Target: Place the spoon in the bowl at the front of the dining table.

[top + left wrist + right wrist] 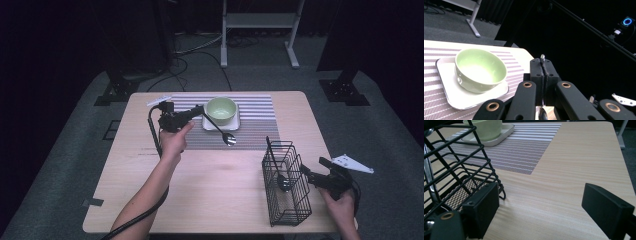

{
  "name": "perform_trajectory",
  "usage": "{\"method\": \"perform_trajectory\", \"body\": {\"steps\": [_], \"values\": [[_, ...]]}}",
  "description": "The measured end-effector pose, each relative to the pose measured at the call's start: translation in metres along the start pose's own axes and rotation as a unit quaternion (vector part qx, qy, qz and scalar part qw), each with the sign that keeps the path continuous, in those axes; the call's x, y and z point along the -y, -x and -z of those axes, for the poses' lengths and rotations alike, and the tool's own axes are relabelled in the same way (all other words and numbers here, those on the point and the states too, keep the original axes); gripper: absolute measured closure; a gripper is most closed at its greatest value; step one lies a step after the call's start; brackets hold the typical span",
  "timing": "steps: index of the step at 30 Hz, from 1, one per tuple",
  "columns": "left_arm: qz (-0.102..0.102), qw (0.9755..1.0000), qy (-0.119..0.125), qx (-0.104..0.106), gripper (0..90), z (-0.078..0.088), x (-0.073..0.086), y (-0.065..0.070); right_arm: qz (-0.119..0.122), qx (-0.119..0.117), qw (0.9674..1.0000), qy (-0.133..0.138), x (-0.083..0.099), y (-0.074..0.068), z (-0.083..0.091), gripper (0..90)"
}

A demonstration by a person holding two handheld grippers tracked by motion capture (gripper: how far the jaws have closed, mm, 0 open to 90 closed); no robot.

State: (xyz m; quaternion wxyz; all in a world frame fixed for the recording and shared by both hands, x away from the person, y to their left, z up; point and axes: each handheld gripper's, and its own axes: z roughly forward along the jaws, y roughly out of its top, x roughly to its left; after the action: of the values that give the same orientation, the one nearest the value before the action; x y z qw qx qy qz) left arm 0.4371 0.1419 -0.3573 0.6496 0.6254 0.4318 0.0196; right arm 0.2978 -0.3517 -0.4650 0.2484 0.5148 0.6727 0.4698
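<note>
My left gripper (200, 110) is shut on the thin handle of a metal spoon (222, 132). The spoon slants down to the right, its head hanging over the striped placemat (255, 127). In the left gripper view the jaws (543, 75) are pressed together on the handle, whose tip (542, 57) sticks out above them. Just beyond stands a pale green bowl (221, 108) (480, 68) on a white square plate (234, 124) (451, 96). My right gripper (306, 175) (544, 210) stands open with nothing between its jaws, right beside a black wire basket (295, 210) (456, 160).
Another metal utensil (283, 183) (430, 187) leans inside the basket. The light wooden table (215, 195) ends close behind my right hand. On the floor beyond the table stand dark stand feet (115, 90) and a white frame (260, 30).
</note>
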Motion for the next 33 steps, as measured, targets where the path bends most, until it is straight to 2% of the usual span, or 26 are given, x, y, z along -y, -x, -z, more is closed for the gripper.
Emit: {"method": "perform_trajectory", "body": {"steps": [20, 24, 33], "values": [[0.005, 0.9994, 0.013, -0.032, 89.0, -0.015, -0.026, -0.014, 0.001, 0.001, 1.0, 0.003, -0.001, 0.0, 0.0, 13.3], [-0.003, 0.999, 0.01, -0.043, 89.0, -0.018, -0.031, -0.015, 0.0, 0.0, 1.0, 0.003, 0.0, 0.0, 0.0, 13.3], [0.013, 0.9981, 0.018, -0.057, 89.0, -0.025, -0.036, -0.024, -0.002, 0.0, 1.0, 0.003, 0.0, 0.001, 0.0, 13.3]]}}
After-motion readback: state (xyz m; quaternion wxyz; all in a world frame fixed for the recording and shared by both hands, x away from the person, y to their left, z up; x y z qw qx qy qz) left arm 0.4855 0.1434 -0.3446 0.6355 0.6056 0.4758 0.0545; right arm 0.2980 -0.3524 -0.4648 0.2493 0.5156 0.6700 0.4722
